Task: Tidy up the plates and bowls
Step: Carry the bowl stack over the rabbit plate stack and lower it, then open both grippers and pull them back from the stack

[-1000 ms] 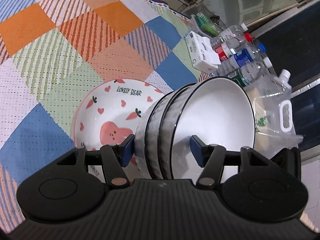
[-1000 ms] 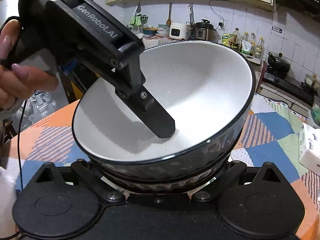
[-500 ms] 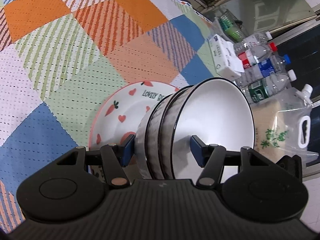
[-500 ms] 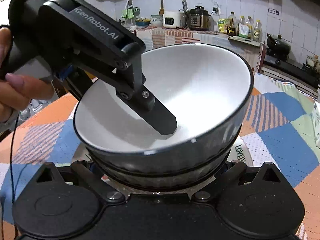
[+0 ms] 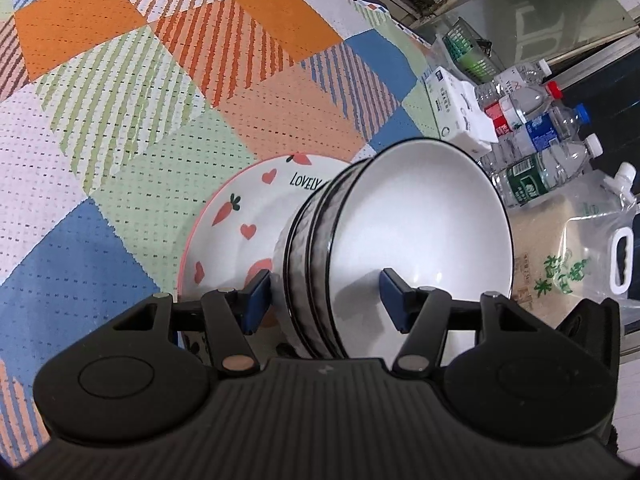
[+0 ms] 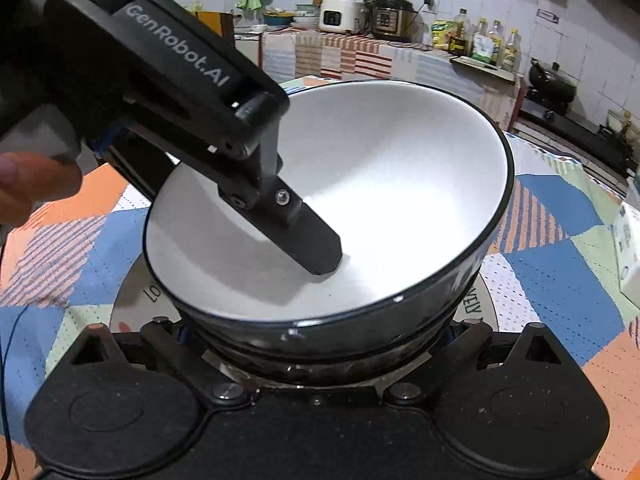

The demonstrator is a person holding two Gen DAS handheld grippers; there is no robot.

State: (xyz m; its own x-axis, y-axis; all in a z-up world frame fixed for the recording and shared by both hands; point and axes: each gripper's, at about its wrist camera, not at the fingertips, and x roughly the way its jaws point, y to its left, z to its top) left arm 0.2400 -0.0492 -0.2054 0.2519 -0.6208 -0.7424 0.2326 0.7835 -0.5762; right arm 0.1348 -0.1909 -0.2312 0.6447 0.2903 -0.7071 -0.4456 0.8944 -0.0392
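Observation:
A stack of three bowls (image 5: 420,224), dark outside and white inside, hangs tilted just above a white plate (image 5: 240,216) printed with carrots, hearts and "LOVELY BEAR". My left gripper (image 5: 325,288) is shut on the stack's wall: one blue pad is inside the top bowl and the other under the lowest bowl. In the right wrist view that inner finger (image 6: 312,244) lies in the top bowl (image 6: 400,168). My right gripper (image 6: 316,336) has its jaws wide around the lower bowls. Its tips are hidden beneath them. The plate (image 6: 132,292) shows on both sides.
The plate lies on a patchwork tablecloth (image 5: 160,100). At the table's far edge are a tissue box (image 5: 456,112), several water bottles (image 5: 536,152) and a clear jug with a handle (image 5: 592,248). A person's hand (image 6: 24,184) holds the left gripper. A kitchen counter (image 6: 340,16) stands behind.
Both grippers have sunk with the bowl stack toward the plate. The plate's rim has come into the right wrist view around the stack. The stack keeps its place in both views.

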